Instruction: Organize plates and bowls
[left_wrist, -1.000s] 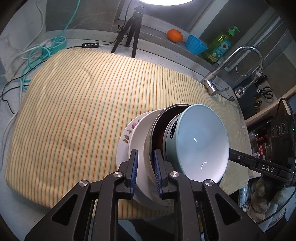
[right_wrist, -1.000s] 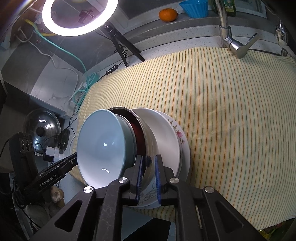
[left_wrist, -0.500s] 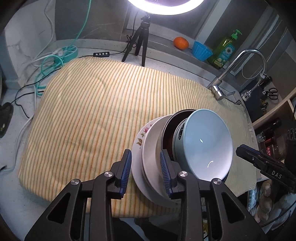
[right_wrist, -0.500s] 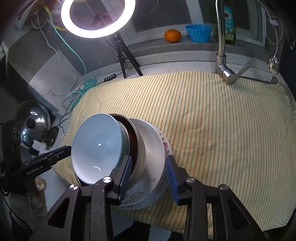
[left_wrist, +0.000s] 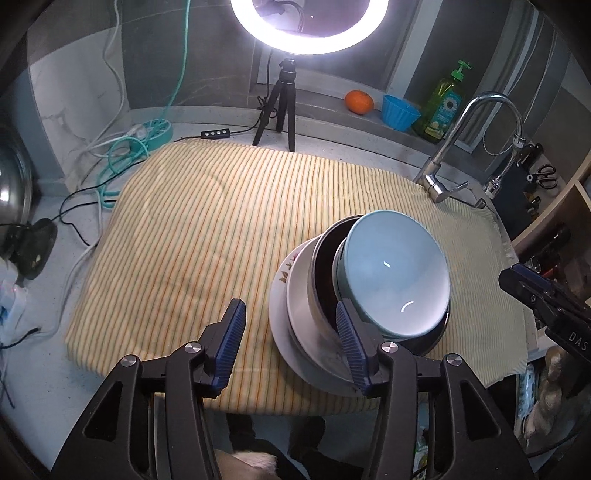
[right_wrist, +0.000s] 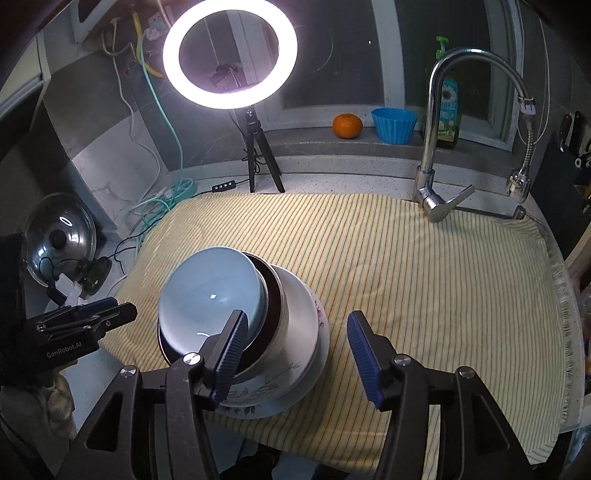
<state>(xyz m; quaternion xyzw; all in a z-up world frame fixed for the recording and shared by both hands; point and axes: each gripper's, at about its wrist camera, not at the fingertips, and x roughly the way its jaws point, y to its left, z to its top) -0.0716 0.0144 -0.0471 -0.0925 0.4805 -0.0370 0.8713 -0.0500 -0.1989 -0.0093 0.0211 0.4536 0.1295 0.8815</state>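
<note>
Striped cloth (left_wrist: 207, 236) holds 1 stack (right_wrist: 280, 332) (3 bowls, 2 plates).

The stack of dishes (left_wrist: 354, 295) sits on the cloth (left_wrist: 207, 236) at the desk's near edge, one bowl (left_wrist: 397, 275) nested on top of the plates. Behind the cloth stands the ring light (right_wrist: 229, 55) on its tripod; to its right on the far ledge lie an orange (right_wrist: 347, 126), a cup (right_wrist: 393, 124) and a bottle (right_wrist: 447, 107), with the tap (right_wrist: 436, 155) in front of them
</note>
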